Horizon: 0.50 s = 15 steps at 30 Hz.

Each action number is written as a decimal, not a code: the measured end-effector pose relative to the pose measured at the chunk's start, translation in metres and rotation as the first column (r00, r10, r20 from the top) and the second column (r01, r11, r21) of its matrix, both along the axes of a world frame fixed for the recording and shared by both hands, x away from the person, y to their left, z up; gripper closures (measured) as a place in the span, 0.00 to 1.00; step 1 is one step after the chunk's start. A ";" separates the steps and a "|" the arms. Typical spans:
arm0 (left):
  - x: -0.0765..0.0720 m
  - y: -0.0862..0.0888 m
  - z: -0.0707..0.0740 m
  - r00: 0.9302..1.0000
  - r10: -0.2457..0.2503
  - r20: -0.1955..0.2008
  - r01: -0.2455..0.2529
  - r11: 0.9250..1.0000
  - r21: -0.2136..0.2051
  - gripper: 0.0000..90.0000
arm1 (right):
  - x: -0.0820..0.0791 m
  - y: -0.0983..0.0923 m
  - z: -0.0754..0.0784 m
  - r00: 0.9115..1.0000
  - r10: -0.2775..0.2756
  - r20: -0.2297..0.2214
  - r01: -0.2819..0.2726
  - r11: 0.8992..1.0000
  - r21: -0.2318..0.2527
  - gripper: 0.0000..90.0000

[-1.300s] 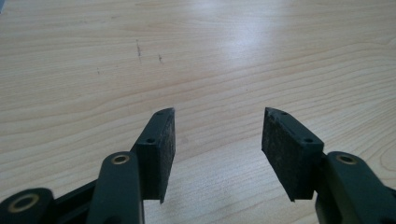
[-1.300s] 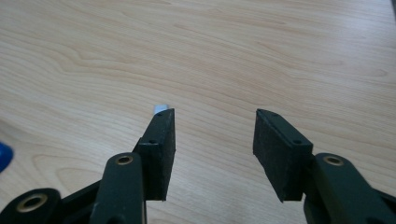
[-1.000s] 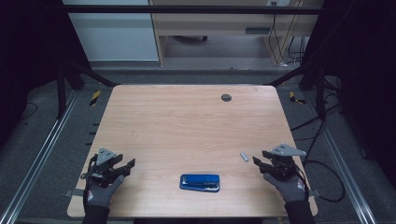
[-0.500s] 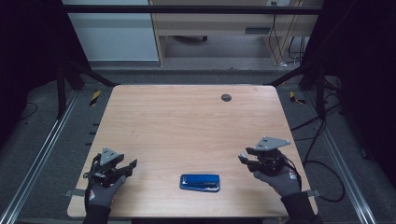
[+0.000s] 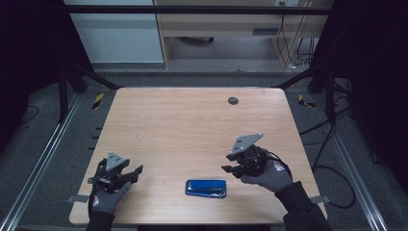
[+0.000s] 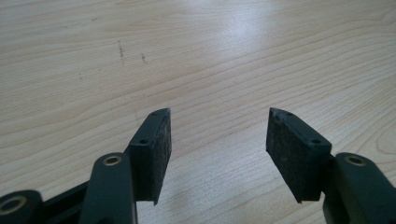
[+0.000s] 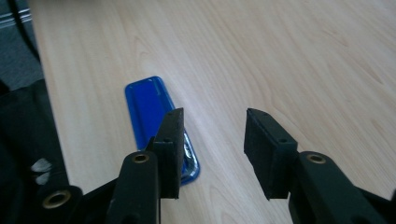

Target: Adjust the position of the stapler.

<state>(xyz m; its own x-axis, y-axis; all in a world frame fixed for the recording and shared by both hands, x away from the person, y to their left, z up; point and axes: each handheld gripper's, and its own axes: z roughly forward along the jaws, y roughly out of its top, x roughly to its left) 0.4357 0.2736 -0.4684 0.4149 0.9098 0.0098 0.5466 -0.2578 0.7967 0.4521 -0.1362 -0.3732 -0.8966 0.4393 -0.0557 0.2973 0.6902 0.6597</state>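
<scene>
The flat blue translucent plastic case [image 5: 206, 188] lies on the light wooden table [image 5: 192, 125], close to the near edge and roughly midway between the two hands. In the right gripper view the blue case [image 7: 148, 105] shows a glossy lid with rounded corners and something silvery and metallic at the end nearest the camera, partly hidden behind one black jaw.

The right gripper [image 5: 230, 169] hovers just to the right of the case and slightly above it, its jaws spread with nothing between them; the right gripper [image 7: 212, 122] points past the case's edge rather than straddling it. The left gripper [image 5: 136, 171] stays low over bare wood, well apart from the case, and the left gripper [image 6: 215, 122] likewise has its jaws spread wide and empty.

The case looks light and stiff, likely hard plastic, so it should not bend under a pinch. Its smooth, shiny surface may slip against the pads, and lying so flat it offers little height to grab. The safest hold is probably across the narrow width, on the two long edges near the middle, with the jaws lowered close to the tabletop.
</scene>
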 end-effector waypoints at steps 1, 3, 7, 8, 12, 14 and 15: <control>0.000 0.000 0.000 1.000 -0.002 0.000 0.002 1.000 0.000 0.45 | 0.001 0.004 0.000 1.000 0.019 -0.010 -0.019 1.000 -0.007 0.65; 0.000 0.000 0.000 1.000 -0.004 -0.001 0.004 1.000 0.001 0.45 | 0.002 0.013 0.000 0.998 0.052 -0.025 -0.053 0.998 -0.032 0.64; 0.001 -0.001 0.000 1.000 -0.016 -0.003 0.017 1.000 0.011 0.45 | 0.007 0.026 -0.001 0.993 0.107 -0.044 -0.111 0.990 -0.083 0.64; 0.001 -0.001 0.000 1.000 -0.018 -0.003 0.018 1.000 0.013 0.45 | 0.009 0.029 -0.001 0.992 0.118 -0.049 -0.123 0.988 -0.094 0.64; 0.000 -0.002 0.000 1.000 -0.020 -0.003 0.020 1.000 0.013 0.45 | 0.012 0.039 -0.005 0.985 0.156 -0.080 -0.164 0.980 -0.109 0.63; 0.000 -0.002 0.000 1.000 -0.021 -0.003 0.021 1.000 0.013 0.45 | 0.013 0.041 -0.007 0.983 0.164 -0.087 -0.173 0.978 -0.114 0.63; 0.001 -0.002 0.000 1.000 -0.022 -0.005 0.022 1.000 0.013 0.45 | 0.013 0.044 -0.012 0.979 0.179 -0.099 -0.191 0.974 -0.123 0.63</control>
